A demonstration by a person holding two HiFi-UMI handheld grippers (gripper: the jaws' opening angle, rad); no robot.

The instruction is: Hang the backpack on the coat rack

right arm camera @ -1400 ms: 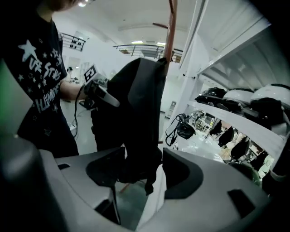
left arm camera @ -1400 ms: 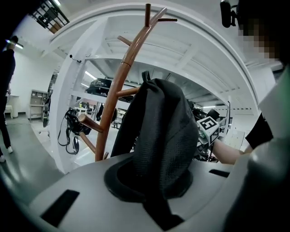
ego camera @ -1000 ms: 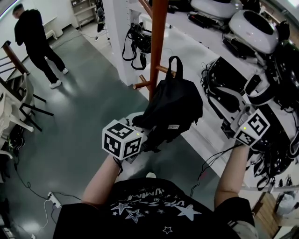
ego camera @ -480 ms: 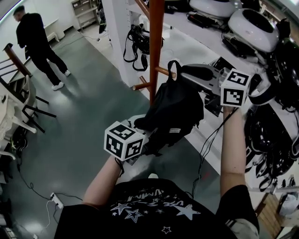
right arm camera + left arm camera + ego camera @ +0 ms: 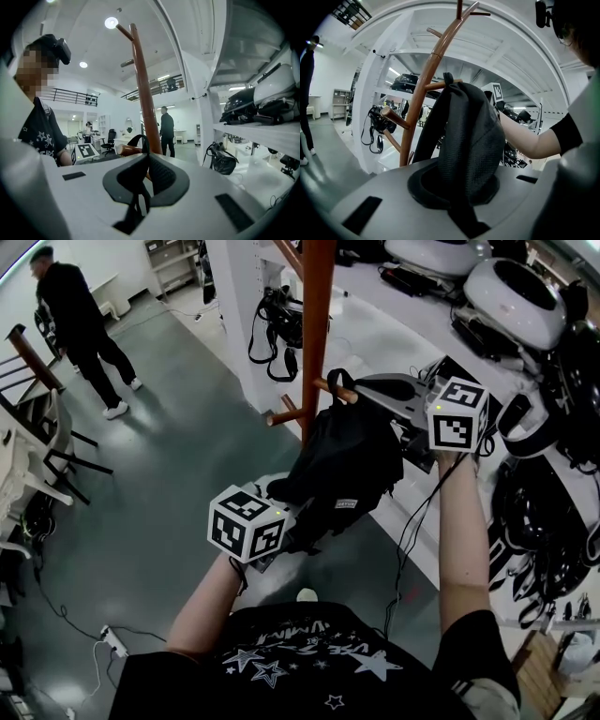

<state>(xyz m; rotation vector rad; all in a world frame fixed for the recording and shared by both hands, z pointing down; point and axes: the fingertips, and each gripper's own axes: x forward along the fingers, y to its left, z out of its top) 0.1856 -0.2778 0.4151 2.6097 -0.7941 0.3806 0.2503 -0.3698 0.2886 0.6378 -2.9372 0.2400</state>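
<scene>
L gripper (image 5: 461, 197) clamped on backpack (image 5: 347, 460) underside to carry its wt, R gripper (image 5: 146, 171) jaws just closed on top loop (image 5: 339, 379), steering it at peg (image 5: 323, 385) of coat rack (image 5: 317, 324) for hooking

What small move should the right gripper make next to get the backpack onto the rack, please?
Probably lift the top loop slightly and slide it over the end of the wooden peg. The right gripper has just closed on that loop close to the peg, while the left gripper holds the backpack up.
</scene>
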